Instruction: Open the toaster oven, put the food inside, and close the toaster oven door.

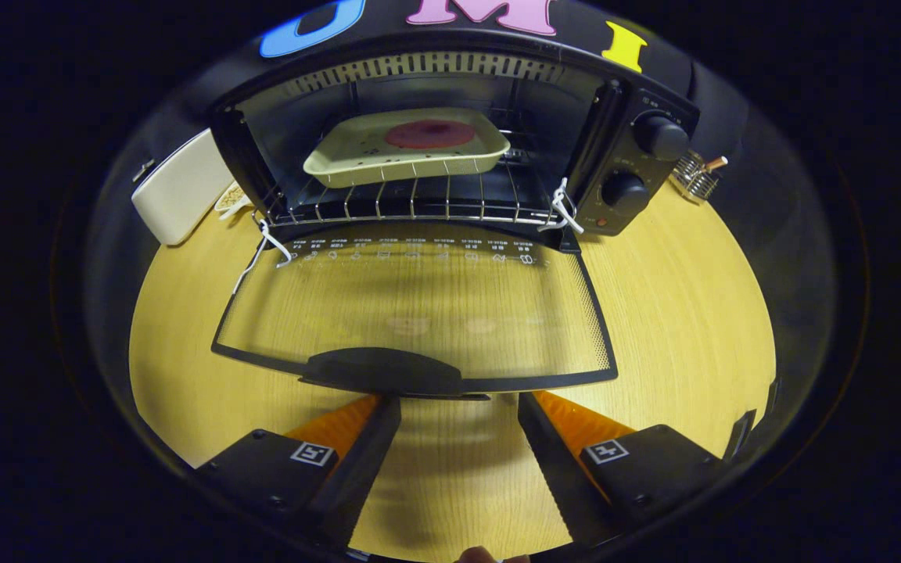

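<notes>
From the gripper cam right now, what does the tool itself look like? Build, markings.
The tool has two long flat fingers tapering forward, each rising from a boxy matte block with small screws. Each block carries a small square white tag with a black glyph. The fingers stand apart, open, just short of the oven door handle.

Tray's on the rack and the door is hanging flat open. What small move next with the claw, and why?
Probably ease the open claw forward and under the dark handle on the glass door's front edge, ready to lift it shut. The cream tray with the red food already sits on the wire rack inside the black toaster oven, the fingers hold nothing, and the handle lies just ahead of them.
</notes>
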`<state>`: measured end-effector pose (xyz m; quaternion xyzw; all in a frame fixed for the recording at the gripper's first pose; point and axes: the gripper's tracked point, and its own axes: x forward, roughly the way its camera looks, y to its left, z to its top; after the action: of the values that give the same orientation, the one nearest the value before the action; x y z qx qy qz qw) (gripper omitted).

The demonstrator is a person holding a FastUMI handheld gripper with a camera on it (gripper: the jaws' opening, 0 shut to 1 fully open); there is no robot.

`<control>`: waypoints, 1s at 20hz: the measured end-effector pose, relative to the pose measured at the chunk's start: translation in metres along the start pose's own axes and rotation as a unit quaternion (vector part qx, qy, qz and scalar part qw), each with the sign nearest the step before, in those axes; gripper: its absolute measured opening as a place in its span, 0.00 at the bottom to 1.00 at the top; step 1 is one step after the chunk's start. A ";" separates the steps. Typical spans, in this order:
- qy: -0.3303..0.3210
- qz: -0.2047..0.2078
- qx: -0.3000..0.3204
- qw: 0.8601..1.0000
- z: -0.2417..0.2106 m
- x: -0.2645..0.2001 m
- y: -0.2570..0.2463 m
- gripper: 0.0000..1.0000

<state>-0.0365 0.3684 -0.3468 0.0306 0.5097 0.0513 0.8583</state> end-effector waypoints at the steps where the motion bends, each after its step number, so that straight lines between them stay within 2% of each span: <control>1: -0.011 -0.001 -0.012 1.000 0.002 -0.003 0.000 1.00; 6: -0.055 0.003 -0.041 0.998 0.014 -0.018 0.013 0.99; 11: -0.084 0.017 -0.021 0.996 0.023 -0.036 0.012 0.99; 12: -0.091 0.019 -0.018 0.995 0.025 -0.044 -0.002 0.99; 14: -0.106 0.022 -0.014 0.994 0.031 -0.044 0.012 0.99; 20: -0.168 0.018 -0.004 0.986 0.070 -0.071 0.006 1.00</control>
<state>-0.0091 0.3663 -0.2509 0.0445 0.3572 0.0625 0.9309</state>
